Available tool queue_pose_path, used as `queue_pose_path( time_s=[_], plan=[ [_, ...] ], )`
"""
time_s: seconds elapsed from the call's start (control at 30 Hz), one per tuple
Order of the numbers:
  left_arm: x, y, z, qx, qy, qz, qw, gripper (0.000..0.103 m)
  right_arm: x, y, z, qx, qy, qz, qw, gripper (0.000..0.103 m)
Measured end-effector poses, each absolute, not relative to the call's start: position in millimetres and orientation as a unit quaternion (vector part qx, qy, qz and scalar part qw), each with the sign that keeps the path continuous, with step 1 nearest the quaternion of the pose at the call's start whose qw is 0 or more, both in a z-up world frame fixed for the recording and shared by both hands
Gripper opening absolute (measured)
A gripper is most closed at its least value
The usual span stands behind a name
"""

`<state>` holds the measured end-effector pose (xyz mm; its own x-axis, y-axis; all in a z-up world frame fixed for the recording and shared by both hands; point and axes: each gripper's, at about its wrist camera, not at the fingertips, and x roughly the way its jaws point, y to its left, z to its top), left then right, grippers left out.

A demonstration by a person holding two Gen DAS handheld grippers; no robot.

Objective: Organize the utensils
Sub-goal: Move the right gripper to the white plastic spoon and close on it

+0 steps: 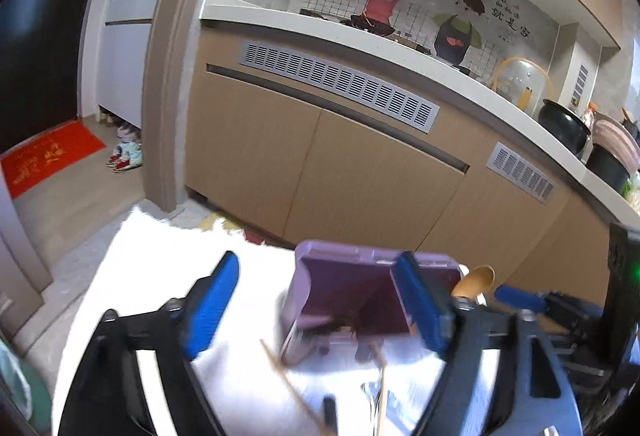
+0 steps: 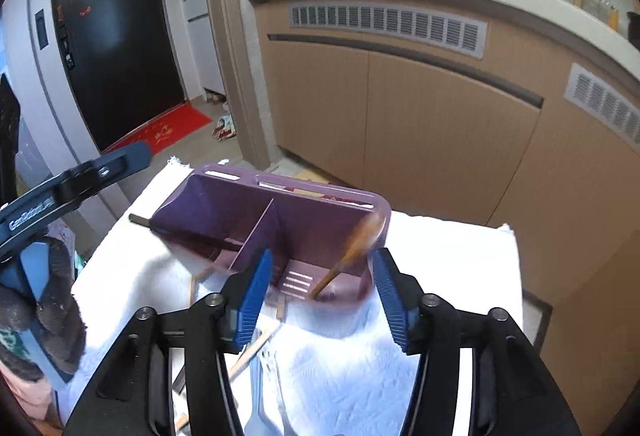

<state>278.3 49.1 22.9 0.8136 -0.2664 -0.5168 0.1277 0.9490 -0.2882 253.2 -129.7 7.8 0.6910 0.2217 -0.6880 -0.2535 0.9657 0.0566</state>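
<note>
Both the left tool (image 1: 320, 300) and right tool (image 2: 320, 292) stand apart, gripping nothing, before the purple utensil holder (image 2: 280, 220) containing a wooden spoon (image 2: 352, 252).

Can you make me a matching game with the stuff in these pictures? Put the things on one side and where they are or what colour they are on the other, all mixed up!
Things:
1. wooden spoon
2. utensil holder
3. cloth
4. doormat

Clues:
A. red, on the floor by the dark door
B. purple, with a divider inside
C. white, spread under the holder
D. standing tilted in the holder's right compartment

Pairs: 1-D, 2-B, 3-C, 4-A
</note>
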Motion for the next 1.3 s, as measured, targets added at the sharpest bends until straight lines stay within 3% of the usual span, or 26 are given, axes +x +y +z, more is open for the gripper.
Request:
queue_pose_path(
  time_s=[0.1,0.2,0.63,0.83,0.97,1.3],
  plan=[
    [252.6,54.6,22.1,-0.119,0.295,-0.103,0.942,0.097,231.1,-133.2,12.9,-0.021,0.367,0.125,0.921,0.056],
    [230.2,55.7,15.0,-0.110,0.309,-0.106,0.939,0.099,209.8,-136.2,8.5,-0.021,0.376,0.126,0.918,0.058],
    [154.9,70.0,-39.8,-0.028,0.407,-0.100,0.907,0.099,120.9,-79.3,-59.2,-0.106,0.454,0.226,0.855,0.058],
    [139.6,49.7,-57.7,0.010,0.441,-0.137,0.887,0.099,118.0,-71.0,-70.2,-0.108,0.465,0.250,0.842,0.057],
    [137.6,38.8,-55.8,0.019,0.445,-0.155,0.882,0.097,126.7,-82.9,-74.2,-0.085,0.477,0.253,0.837,0.049],
    [143.2,35.0,-55.8,0.008,0.456,-0.152,0.877,0.097,129.4,-111.7,-79.3,-0.081,0.482,0.228,0.842,0.049]
  ],
)
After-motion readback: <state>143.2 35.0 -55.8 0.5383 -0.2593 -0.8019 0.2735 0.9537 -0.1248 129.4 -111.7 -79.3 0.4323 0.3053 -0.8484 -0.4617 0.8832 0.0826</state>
